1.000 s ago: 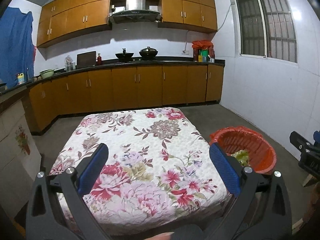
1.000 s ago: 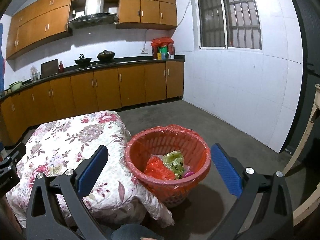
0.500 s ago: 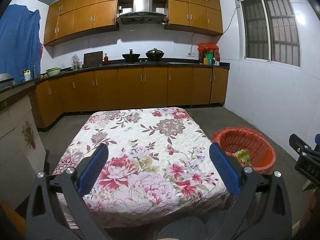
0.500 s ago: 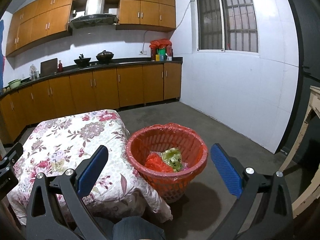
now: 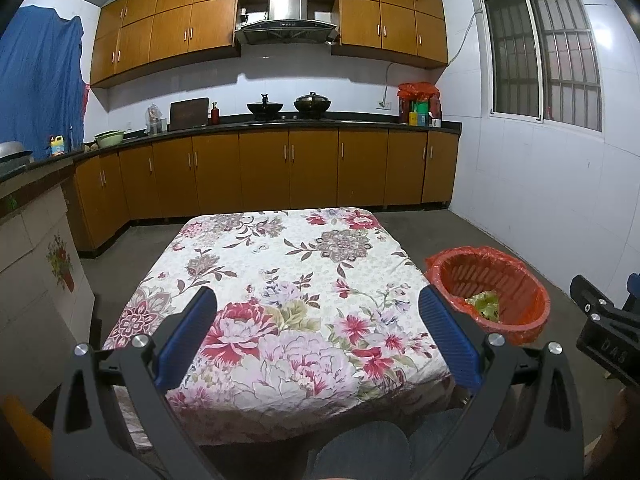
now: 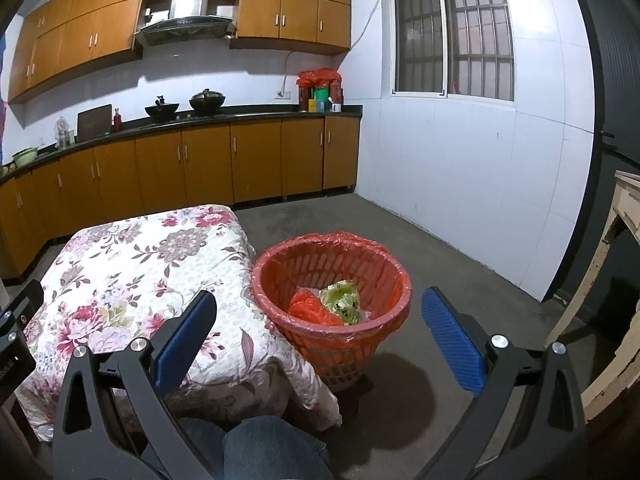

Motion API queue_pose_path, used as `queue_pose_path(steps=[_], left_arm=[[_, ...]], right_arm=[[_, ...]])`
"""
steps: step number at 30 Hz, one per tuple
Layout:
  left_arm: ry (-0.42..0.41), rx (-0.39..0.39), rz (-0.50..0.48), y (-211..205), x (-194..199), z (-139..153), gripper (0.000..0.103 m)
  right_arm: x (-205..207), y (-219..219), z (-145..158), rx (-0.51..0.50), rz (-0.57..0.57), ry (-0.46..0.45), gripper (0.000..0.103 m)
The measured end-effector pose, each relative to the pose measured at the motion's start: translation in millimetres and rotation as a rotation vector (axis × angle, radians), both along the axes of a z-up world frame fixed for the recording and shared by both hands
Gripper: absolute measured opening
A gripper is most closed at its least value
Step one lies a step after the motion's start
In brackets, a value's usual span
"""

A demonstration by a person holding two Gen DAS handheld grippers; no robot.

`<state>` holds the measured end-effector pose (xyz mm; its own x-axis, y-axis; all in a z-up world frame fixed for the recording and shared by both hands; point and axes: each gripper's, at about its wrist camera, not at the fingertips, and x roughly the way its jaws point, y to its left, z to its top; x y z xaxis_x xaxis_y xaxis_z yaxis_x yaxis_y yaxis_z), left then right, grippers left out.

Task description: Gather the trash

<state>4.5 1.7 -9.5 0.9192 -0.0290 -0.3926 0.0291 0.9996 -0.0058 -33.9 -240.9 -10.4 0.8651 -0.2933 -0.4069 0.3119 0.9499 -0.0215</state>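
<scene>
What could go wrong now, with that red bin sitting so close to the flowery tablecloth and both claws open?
1. The red bin stands on the floor against the hanging tablecloth; a snag on the cloth might tip it and spill the green wrapper and orange bag.
2. The right claw hangs just over the bin's rim, so a careless dip could knock it.
3. The left claw is open and empty, so it could catch and drag the cloth.

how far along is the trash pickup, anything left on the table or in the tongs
Done, by the look of it: an orange wrapper and a green wrapper lie in the red basket beside the table. In hand: nothing; the left tongs and right tongs are both open and empty. Left: no trash shows on the floral tablecloth, so little seems to remain.
</scene>
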Motion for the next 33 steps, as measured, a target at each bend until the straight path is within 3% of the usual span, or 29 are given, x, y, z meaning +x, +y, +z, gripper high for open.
queue_pose_path(steps=[33], left_arm=[[-0.016,-0.002,0.004,-5.1,-10.4,6.9,0.099]], right_arm=[[-7.4,4.6,6.8,0.014,0.004,-0.008,0.101]])
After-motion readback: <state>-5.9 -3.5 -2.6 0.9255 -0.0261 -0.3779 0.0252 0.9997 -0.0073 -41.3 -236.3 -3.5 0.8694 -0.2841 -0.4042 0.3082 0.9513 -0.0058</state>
